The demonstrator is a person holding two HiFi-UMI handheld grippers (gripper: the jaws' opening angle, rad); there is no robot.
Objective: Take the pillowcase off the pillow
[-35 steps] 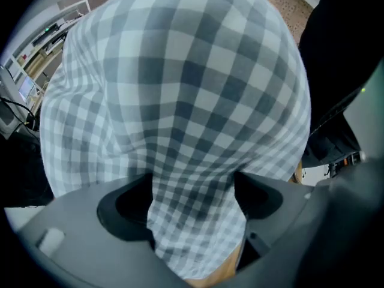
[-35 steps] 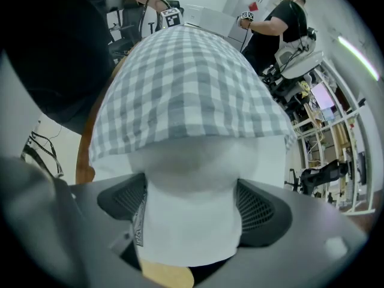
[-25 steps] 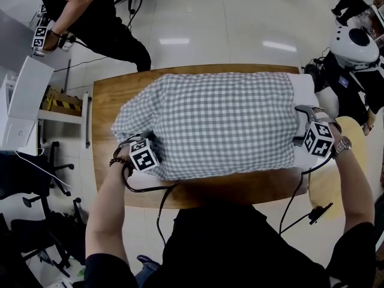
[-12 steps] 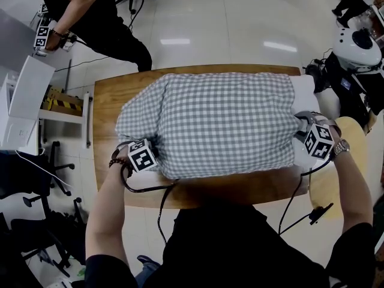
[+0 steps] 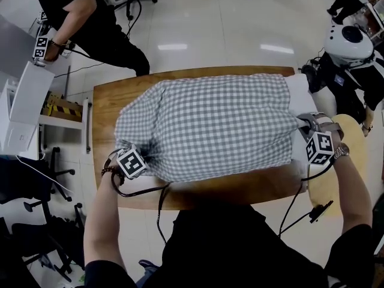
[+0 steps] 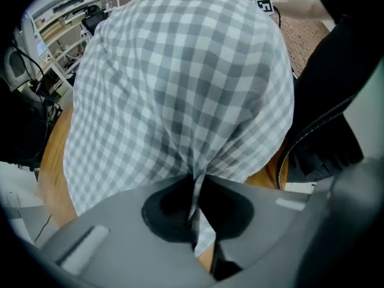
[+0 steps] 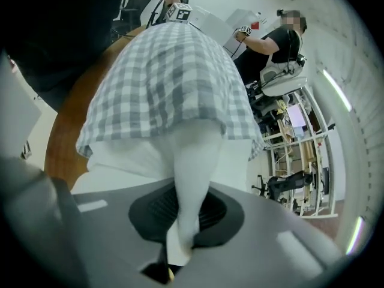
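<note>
Pillow (image 5: 301,93) in a grey checked pillowcase (image 5: 210,125) lying lengthwise on a wooden table (image 5: 107,98), covering most of it. Bare wood shows as a strip at the left end and a thinner one along the near edge; the far edge is almost covered. The pillow's white end pokes from the case's open right side, at the table's right edge. Open floor lies beyond the far edge, with a person (image 5: 90,17) standing off the far left corner.

Left gripper (image 6: 195,197) is clamped on a gathered fold of the pillowcase at its near left corner. Right gripper (image 7: 186,215) is closing, its pads pinching a ridge of the white pillow.

A second ago both claws gaped wide at these same ends; the left one now sits a little further left, nearer the table's corner
</note>
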